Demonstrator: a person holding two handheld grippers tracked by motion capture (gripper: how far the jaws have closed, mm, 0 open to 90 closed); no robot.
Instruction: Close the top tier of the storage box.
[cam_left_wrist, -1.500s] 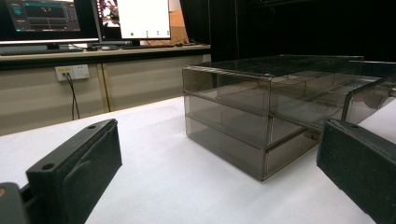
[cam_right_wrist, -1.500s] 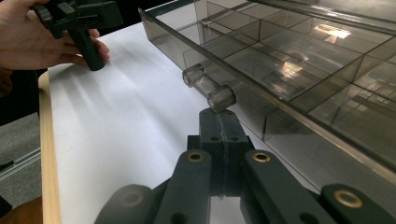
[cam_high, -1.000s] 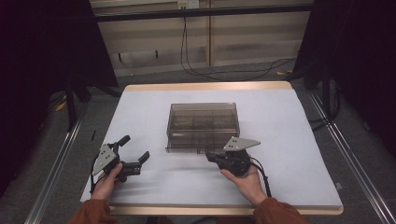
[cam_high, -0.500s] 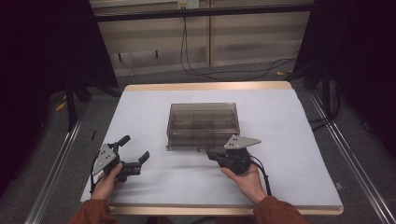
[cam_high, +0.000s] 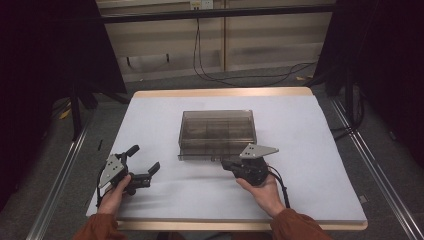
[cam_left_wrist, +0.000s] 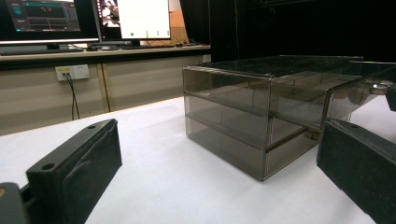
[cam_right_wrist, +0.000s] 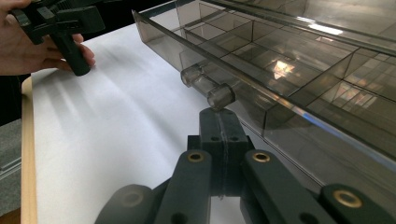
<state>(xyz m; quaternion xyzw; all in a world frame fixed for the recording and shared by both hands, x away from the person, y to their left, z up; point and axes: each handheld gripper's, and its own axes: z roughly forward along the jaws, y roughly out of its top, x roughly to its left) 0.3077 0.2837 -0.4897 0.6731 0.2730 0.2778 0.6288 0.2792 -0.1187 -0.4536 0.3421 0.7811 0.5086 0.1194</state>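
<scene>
A smoky transparent drawer box (cam_high: 217, 131) stands in the middle of the white table (cam_high: 310, 165). Its upper drawer (cam_right_wrist: 280, 60) is pulled out slightly, showing several empty compartments. My right gripper (cam_high: 226, 163) lies at the box's front with its jaws shut and nothing between them. In the right gripper view my right gripper's (cam_right_wrist: 219, 122) tip sits just below the drawer's clear knob (cam_right_wrist: 215, 92); whether it touches I cannot tell. My left gripper (cam_high: 146, 158) rests open at the table's near left, well apart from the box. From the left gripper view the box (cam_left_wrist: 243, 116) shows between the wide jaws.
The table's wooden edge (cam_high: 220, 92) runs along the far side, with cables on the floor beyond it. Metal rails (cam_high: 60, 175) flank the table. Monitors (cam_left_wrist: 93, 18) stand on a bench behind. A person's hand (cam_right_wrist: 28, 51) holds the left gripper.
</scene>
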